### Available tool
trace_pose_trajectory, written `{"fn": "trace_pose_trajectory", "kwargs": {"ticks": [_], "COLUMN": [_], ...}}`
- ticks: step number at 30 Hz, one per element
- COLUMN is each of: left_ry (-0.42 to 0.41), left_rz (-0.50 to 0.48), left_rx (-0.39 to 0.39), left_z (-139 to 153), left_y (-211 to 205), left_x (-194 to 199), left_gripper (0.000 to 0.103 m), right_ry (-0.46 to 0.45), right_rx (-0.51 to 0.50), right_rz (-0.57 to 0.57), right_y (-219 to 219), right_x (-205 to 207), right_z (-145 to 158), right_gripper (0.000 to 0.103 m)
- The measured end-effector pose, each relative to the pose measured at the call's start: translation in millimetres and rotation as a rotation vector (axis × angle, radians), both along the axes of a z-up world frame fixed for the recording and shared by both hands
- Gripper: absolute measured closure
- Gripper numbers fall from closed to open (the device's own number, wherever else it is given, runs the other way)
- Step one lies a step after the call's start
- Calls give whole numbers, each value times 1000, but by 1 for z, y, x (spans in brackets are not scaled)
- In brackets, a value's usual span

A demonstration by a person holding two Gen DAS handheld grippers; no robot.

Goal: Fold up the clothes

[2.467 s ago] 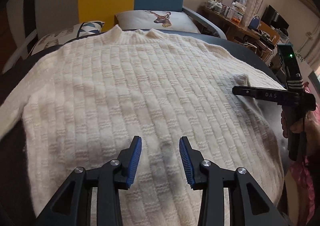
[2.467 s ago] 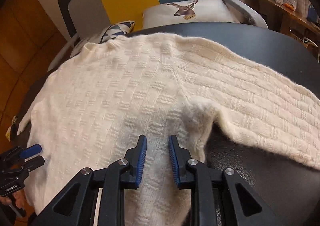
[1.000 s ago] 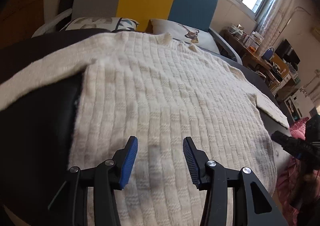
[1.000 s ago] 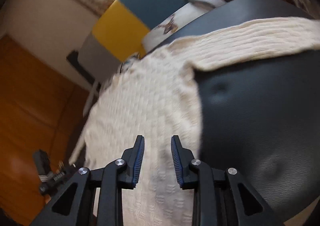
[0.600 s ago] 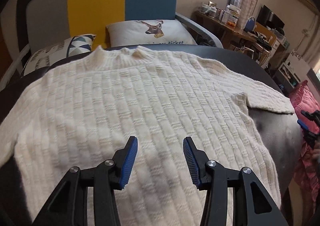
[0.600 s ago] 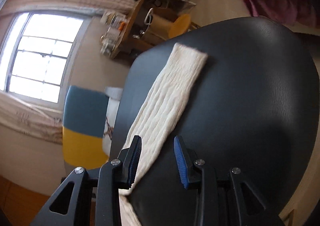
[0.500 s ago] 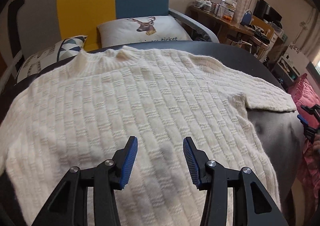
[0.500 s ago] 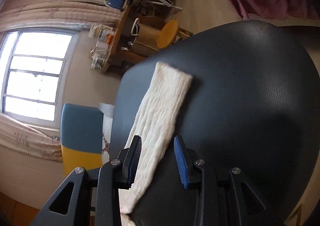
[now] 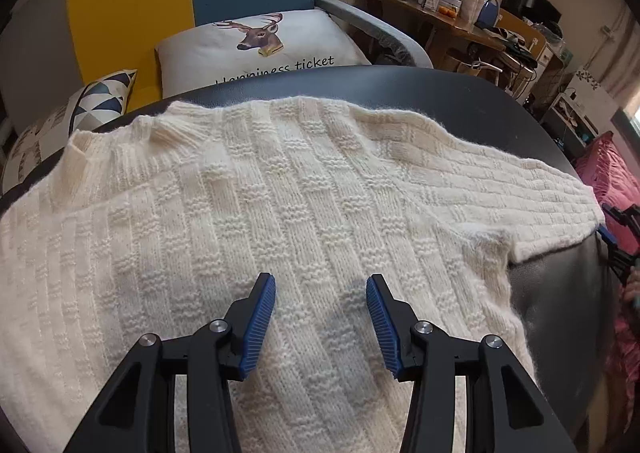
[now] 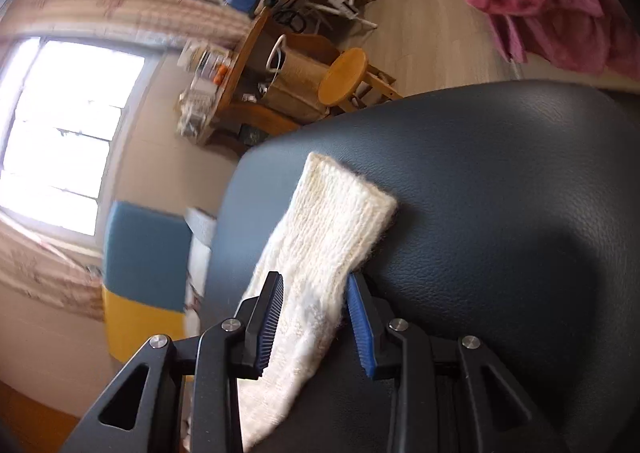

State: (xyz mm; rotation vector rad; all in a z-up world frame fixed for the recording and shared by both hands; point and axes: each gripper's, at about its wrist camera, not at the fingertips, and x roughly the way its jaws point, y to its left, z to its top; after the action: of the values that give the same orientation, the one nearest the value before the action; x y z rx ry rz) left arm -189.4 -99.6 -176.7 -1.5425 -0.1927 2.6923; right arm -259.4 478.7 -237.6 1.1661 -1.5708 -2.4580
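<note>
Cream knit sweater (image 9: 248, 213) lies flat on the dark table (image 9: 460, 93), its near hem cut off. Left gripper (image 9: 321, 317) hovers agape, empty, over its body. Right gripper (image 10: 314, 317) jaws are closing around the sleeve (image 10: 320, 253) at the table's right side; contact is unclear.

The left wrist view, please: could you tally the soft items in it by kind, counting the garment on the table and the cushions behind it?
Sweater: 1
Cushions: 2, the deer cushion and the triangle-patterned cushion
Total: 3
</note>
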Motion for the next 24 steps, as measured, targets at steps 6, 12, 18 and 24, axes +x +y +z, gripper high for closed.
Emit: {"fn": "trace_pose_trajectory", "kwargs": {"ticks": [6,12,18,24], "left_ry": [6,13,3,-32], "left_rz": [-23,-51,-57,-21], "left_rx": [-37,-58,-37,116], "left_z": [-3,-5,-4,8], "left_y": [6,11,9,-13], "left_x": [-4,-1,0,0], "left_gripper": [51,47,44,44], "right_ry": [-25,-9,97,198], "right_rx": [-6,37,-12,12], "right_rz": [-4,22,125,344], "right_y": [3,-1,-24,-94], "right_x": [-3,-3,-11,-36], "right_z": [-9,-7,9,46], "right_gripper": [98,98,98,98]}}
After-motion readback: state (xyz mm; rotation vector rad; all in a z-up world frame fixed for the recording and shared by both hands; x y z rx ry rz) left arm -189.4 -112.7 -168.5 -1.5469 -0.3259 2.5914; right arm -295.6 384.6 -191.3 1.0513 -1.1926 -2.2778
